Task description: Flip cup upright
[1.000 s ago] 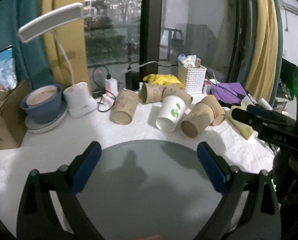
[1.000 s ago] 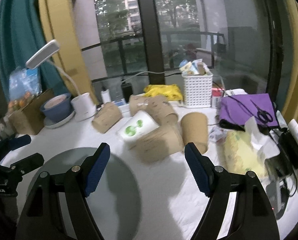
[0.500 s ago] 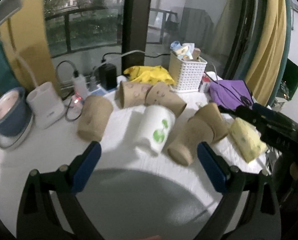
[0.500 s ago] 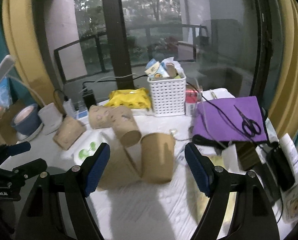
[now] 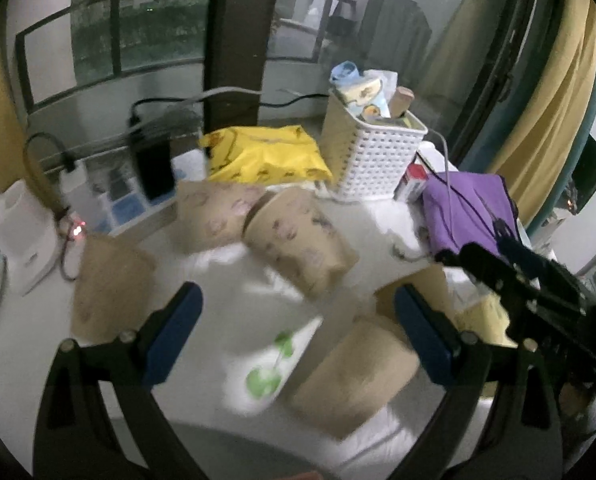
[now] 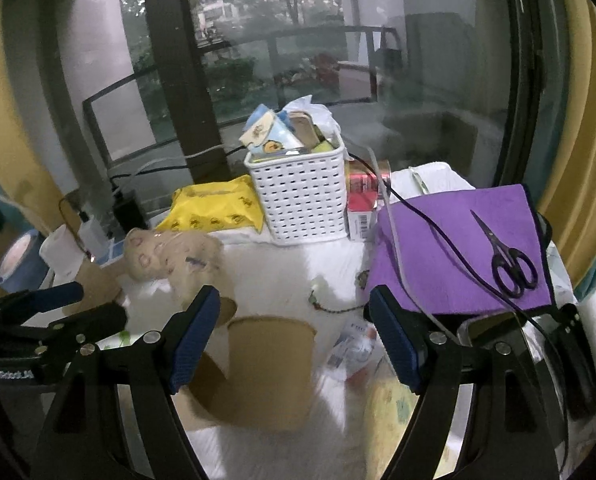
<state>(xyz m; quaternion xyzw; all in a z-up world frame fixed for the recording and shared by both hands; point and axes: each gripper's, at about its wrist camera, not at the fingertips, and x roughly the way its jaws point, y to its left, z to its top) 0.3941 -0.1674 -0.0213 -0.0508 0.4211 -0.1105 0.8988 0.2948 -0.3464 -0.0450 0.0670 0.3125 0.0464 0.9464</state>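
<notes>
Paper cups were seen tipped on the white table (image 6: 298, 264), a plain brown cup (image 6: 269, 368) lying framed between the wide-spread, empty fingers of the right gripper (image 6: 293, 336), apparently lined up for righting; the left gripper (image 5: 298, 336) was likewise held wide over a white cup (image 5: 269, 364).

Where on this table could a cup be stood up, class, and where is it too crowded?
One bare white patch lies between the basket, the purple cloth and the plain brown cup. A smaller one lies between the leftmost cup and the patterned cup. It is crowded around the white cup, where cups lie side by side, and along the cables by the window.
</notes>
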